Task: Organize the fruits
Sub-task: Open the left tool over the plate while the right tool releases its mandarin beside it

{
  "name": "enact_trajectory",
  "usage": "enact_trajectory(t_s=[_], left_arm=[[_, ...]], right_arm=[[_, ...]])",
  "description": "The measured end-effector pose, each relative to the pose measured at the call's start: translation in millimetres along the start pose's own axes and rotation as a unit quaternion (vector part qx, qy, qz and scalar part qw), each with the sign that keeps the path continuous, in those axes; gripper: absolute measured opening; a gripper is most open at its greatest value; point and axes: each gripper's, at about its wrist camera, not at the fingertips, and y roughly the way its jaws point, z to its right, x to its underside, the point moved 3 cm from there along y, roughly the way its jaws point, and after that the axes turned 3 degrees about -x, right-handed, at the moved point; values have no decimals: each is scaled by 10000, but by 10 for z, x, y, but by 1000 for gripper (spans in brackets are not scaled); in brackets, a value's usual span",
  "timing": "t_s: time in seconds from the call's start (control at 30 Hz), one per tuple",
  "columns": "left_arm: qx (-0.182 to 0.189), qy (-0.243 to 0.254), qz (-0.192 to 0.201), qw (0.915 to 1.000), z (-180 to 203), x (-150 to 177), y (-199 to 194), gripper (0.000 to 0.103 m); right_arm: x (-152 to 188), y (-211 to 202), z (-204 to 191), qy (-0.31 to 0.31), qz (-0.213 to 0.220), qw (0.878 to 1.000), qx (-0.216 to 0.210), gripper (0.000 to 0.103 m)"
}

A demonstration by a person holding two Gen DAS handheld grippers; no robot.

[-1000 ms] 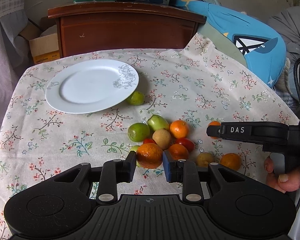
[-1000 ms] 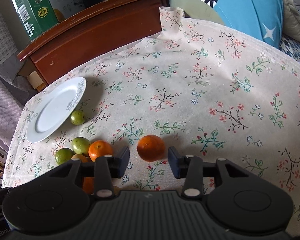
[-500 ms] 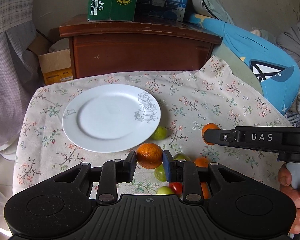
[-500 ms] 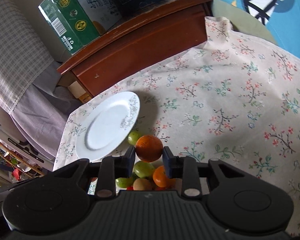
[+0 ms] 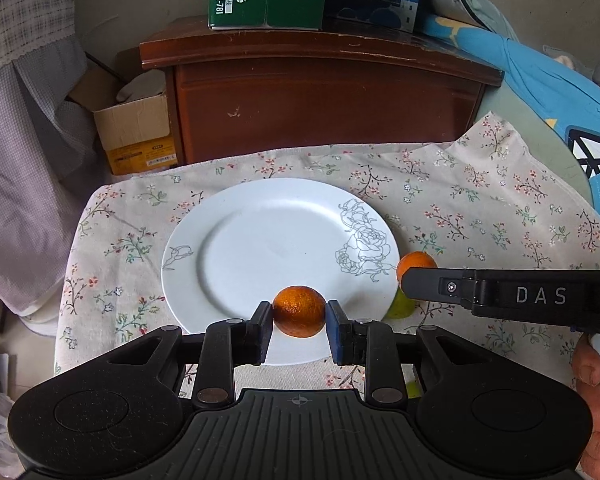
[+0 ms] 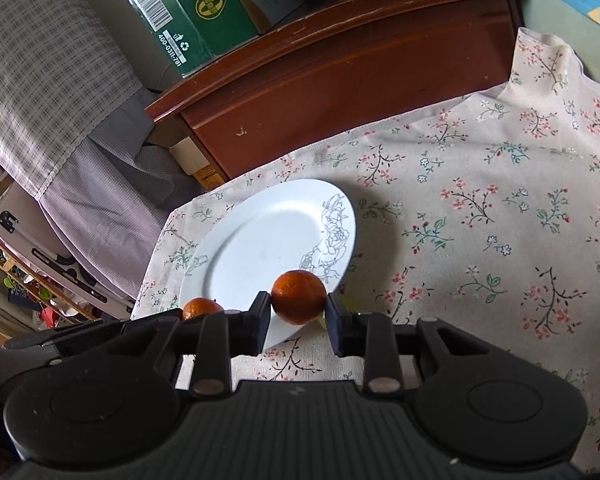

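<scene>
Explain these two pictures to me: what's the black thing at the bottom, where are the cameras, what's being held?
There is no robot here: a person holds a two-finger gripper in each hand, and a fisheye camera on each looks along its fingers, so the black shape below is the gripper itself. The left wrist view shows the left gripper clamped on an orange over the near rim of a white plate. The right gripper enters that view from the right, and its own view shows it clamped on a second orange at the plate's edge. The plate lies on a floral tablecloth, with nothing on it yet. A green fruit lies beside the plate.
</scene>
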Motion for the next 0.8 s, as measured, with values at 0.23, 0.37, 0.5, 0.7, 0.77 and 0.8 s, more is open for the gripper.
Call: enact_trajectory(t_s=[0.23, 0.37, 0.5, 0.7, 0.77, 0.8], left_arm=[[-29, -216, -161, 9996, -117, -40, 197, 26], [3, -256, -181, 9995, -119, -73, 258, 26], [34, -282, -188, 9994, -111, -84, 295, 26], [96, -323, -212, 9992, -121, -84, 236, 27], [150, -303, -268, 9991, -129, -62, 205, 27], [131, -251, -308, 9991, -125, -44, 192, 27]], right_arm=[[-82, 186, 13, 56, -72, 9999, -90, 30], [-89, 292, 18, 66, -143, 9998, -88, 30], [-94, 379, 35, 106, -175, 9998, -64, 30], [-137, 382, 48, 156, -113, 9998, -90, 36], [-161, 355, 74, 195, -56, 9998, -60, 36], [-173, 342, 88, 197, -31, 9998, -35, 36]])
